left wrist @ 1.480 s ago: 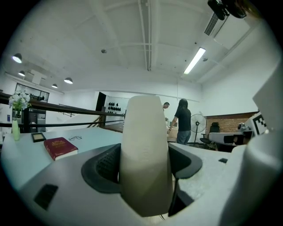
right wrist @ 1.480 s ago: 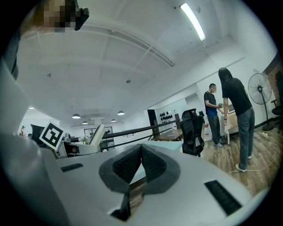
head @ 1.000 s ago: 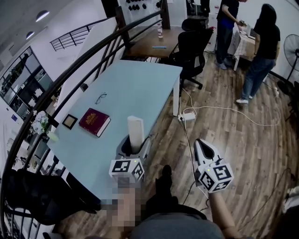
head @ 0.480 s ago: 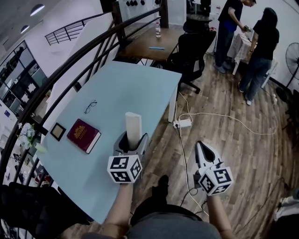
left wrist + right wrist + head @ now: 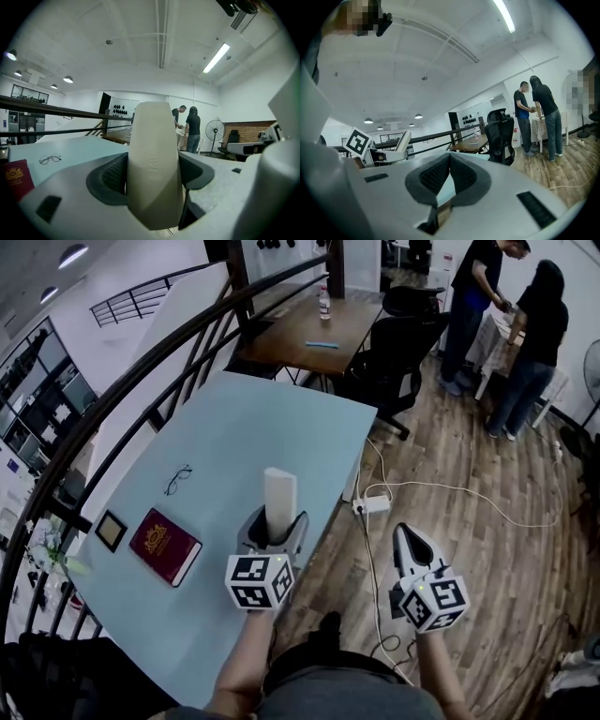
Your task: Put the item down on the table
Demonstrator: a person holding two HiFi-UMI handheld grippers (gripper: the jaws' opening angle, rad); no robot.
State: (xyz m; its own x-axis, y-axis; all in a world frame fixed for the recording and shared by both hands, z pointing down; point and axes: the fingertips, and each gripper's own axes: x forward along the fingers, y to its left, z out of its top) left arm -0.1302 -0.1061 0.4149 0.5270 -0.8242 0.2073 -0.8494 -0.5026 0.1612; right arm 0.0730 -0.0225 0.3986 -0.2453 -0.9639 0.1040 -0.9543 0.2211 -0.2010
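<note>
A tall off-white box-shaped item point(image 5: 280, 495) stands upright between the jaws of my left gripper point(image 5: 276, 532), which is shut on it over the near right edge of the pale blue table point(image 5: 253, 437). The left gripper view shows the same item point(image 5: 153, 161) pinched between the dark pads. My right gripper point(image 5: 409, 542) hangs over the wooden floor to the right of the table; its jaws meet at the tips with nothing between them point(image 5: 449, 166).
On the table lie a dark red book point(image 5: 165, 547), a small framed square point(image 5: 111, 531) and a pair of glasses point(image 5: 178, 479). A black railing point(image 5: 141, 381) runs along the table's left. Office chair point(image 5: 394, 362), wooden desk point(image 5: 309, 334), floor cables point(image 5: 441, 486) and two people point(image 5: 511, 324) stand beyond.
My left gripper with the item has drifted a little right along the table's edge as the head view shifted. The right gripper has stayed about where it was.
</note>
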